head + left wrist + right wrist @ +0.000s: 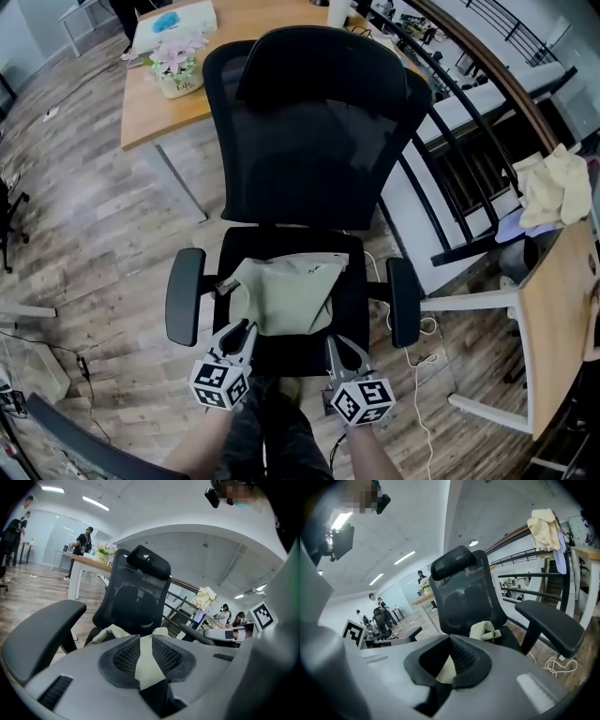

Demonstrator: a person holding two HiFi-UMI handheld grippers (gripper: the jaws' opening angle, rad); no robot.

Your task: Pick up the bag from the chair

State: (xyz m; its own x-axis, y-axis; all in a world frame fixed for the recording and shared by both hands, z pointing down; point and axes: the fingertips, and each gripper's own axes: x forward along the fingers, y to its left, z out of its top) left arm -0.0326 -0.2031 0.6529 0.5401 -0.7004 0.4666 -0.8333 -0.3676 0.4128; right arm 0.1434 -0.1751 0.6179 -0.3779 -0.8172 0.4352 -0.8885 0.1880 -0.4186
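Note:
A pale green fabric bag (286, 292) lies crumpled on the seat of a black office chair (309, 141). Both grippers sit at the seat's front edge. My left gripper (242, 334) is at the bag's front left corner. In the left gripper view its jaws (145, 643) stand nearly together, with green fabric (146, 665) filling the slit between the pads. My right gripper (339, 349) is at the front right corner. Its jaws (449, 644) are just as narrow, with a strip of the bag (447, 669) between them. The rest of the bag (485, 631) lies further back on the seat.
The armrests (185, 295) (404, 302) flank the seat on both sides. Behind the chair is a wooden desk (155, 112) with a flower pot (176, 66). A railing (450, 122) runs on the right, near a table (562, 309) with cloth (553, 187). A cable (424, 328) lies on the floor.

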